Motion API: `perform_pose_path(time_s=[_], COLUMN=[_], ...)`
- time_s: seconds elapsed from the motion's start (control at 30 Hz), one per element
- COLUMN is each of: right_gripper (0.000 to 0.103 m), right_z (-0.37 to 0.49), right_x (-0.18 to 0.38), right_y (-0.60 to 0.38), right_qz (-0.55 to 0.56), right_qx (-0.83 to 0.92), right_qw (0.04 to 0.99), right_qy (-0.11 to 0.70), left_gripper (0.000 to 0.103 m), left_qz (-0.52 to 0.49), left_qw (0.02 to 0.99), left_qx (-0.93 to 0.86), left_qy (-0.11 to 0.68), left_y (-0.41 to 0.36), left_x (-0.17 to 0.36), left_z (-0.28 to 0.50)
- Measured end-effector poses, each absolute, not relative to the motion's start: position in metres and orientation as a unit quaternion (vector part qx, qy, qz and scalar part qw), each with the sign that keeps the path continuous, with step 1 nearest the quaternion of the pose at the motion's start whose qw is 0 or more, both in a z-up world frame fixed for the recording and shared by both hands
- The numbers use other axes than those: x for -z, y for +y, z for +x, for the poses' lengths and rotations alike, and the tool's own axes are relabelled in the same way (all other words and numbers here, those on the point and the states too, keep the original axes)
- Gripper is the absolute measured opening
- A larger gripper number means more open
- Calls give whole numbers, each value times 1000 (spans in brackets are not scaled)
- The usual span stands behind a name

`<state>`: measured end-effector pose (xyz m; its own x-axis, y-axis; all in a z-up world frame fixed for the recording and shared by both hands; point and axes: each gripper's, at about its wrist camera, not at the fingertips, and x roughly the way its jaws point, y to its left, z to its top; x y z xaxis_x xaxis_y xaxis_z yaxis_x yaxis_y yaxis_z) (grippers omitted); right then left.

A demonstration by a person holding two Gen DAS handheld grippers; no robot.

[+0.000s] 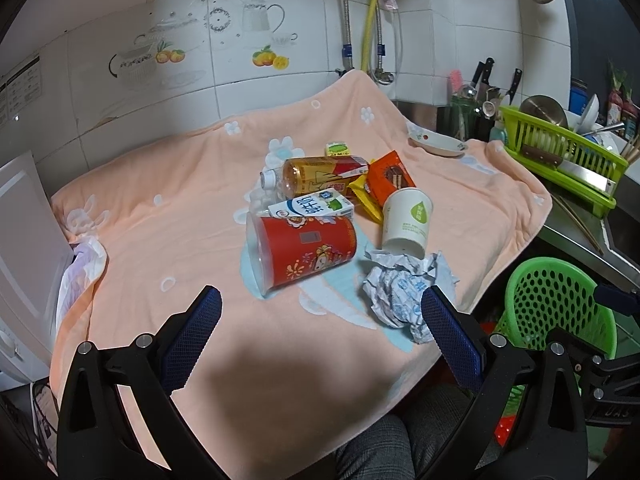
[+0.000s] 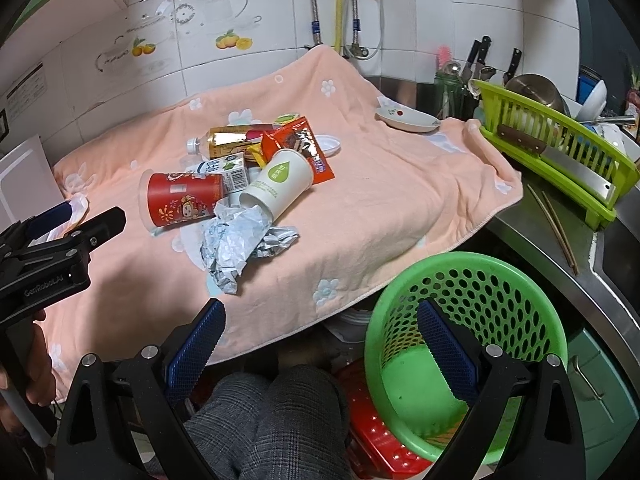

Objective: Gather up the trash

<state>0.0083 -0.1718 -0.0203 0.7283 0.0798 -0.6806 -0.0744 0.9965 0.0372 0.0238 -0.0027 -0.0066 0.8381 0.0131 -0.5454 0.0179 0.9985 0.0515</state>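
A pile of trash lies on a peach towel (image 1: 168, 216): a red cup (image 1: 308, 252) on its side, a milk carton (image 1: 316, 206), a tea bottle (image 1: 320, 174), orange snack wrappers (image 1: 390, 180), a white paper cup (image 1: 408, 222) and crumpled paper (image 1: 396, 296). My left gripper (image 1: 320, 308) hovers open just in front of the pile, holding nothing. My right gripper (image 2: 320, 320) is open and empty over the towel's front edge, its right finger over a green perforated basket (image 2: 480, 280). In the right wrist view the crumpled paper (image 2: 236, 244) and red cup (image 2: 184, 200) lie ahead to the left.
A small dish (image 1: 436, 142) sits at the towel's far right. A green dish rack (image 1: 568, 152) with a cleaver and a knife holder (image 1: 476, 108) stand on the steel counter. A red crate (image 2: 380, 440) lies under the basket. A person's knees (image 2: 272, 420) are below.
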Motion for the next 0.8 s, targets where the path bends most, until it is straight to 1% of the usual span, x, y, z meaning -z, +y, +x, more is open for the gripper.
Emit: perform_pose_path(time_s=[0.43,0.8], right_gripper=[93,93], right_z=[40,106], right_x=[30,62], right_y=[-142,-116], right_qz=[3,24], right_qx=[-102,-120], right_qw=[919,899], right_qy=[380,421], left_gripper=[98,98], left_qz=[-2,-45], left_qw=[955,941], left_qx=[-37,3], left_qy=[296,335], left_y=[42,69], left_x=[4,20], left_z=[48,90])
